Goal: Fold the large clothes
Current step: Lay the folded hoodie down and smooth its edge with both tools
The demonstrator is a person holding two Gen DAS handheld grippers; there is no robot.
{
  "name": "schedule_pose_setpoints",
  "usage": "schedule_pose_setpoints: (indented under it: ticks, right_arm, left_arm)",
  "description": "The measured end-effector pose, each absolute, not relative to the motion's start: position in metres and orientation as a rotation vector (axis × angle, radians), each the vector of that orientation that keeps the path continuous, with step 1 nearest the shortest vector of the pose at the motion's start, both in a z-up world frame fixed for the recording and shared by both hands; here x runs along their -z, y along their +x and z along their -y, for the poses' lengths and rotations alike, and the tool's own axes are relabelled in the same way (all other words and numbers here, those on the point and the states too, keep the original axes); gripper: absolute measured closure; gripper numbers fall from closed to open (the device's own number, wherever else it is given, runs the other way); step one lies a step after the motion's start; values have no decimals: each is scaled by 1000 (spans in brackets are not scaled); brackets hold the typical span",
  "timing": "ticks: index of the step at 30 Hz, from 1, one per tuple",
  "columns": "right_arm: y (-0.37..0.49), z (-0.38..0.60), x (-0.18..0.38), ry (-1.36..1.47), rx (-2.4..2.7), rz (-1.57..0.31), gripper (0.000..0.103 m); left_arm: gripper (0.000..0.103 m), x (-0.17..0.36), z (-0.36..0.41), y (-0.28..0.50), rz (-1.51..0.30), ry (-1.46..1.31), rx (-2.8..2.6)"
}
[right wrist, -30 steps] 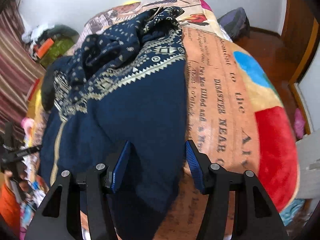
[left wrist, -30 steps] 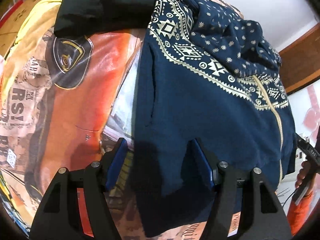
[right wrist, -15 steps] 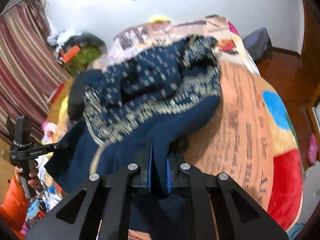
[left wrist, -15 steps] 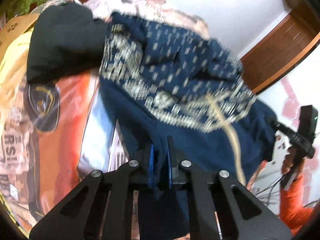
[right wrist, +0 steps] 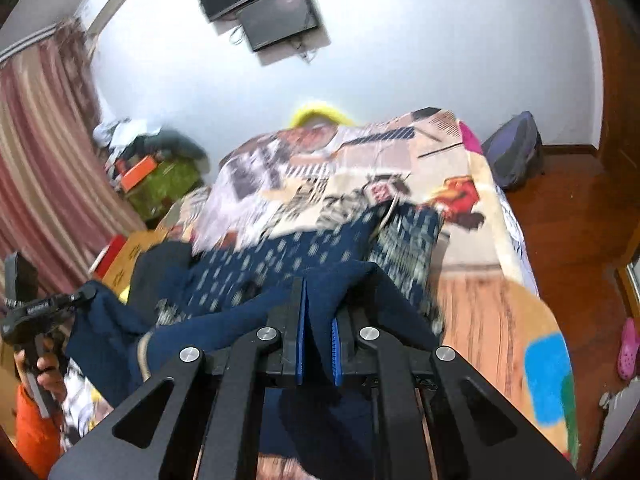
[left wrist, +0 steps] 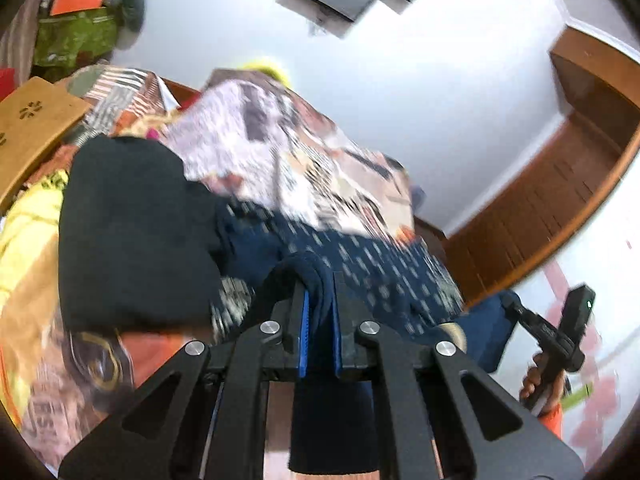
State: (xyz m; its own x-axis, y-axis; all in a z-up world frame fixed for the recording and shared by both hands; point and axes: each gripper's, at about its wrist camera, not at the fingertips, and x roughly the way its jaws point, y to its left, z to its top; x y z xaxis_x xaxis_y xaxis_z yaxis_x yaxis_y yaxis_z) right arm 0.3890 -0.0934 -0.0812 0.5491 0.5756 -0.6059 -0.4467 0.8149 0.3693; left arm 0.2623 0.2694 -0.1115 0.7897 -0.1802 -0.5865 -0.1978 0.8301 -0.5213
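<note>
The navy sweater (left wrist: 372, 276), dark blue with a pale patterned band and a dotted upper part, lies across the near half of the bed (right wrist: 472, 300), and its plain lower hem is gathered up off the blanket at two corners; one corner is pinched between the blue pads of the left tongs (left wrist: 319, 320), which are pressed together on a thick roll of the fabric, and the other corner is clamped the same way in the right tongs (right wrist: 319, 320), the cloth bulging out above both pairs of fingers; from those two grips the fabric slopes down toward the patterned part, which rests on the bed farther toward the wall; so, as I judge it, the fold is only being started: the hem is taken and raised, but nothing has yet been laid over, no crease is set, and the sleeves and hood end look bunched rather than squared, though blur hides the detail; what seems left is to carry the hem over the patterned chest, lay it down, and then fold again to a tidy packet. Just beside the sweater on the bed, on its left side as the left camera sees it, sits a black garment (left wrist: 136, 232), apparently not yet dealt with; beyond the bed's far end the white wall carries a dark screen (right wrist: 276, 16), and striped curtains (right wrist: 36, 168) hang off to the bed's left.
</note>
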Motion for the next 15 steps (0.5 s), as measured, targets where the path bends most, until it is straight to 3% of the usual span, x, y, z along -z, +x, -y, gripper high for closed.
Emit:
schedule_pose_setpoints:
  ticks: [10,15]
  right_arm:
    - [473,83,155,205,-529,-924,94]
    - [469,84,154,163,-553,-916,94]
  left_arm:
    - [94,195,-309,355,-813,-556,-176]
    - [94,218,-306,366,-858,-525,-193]
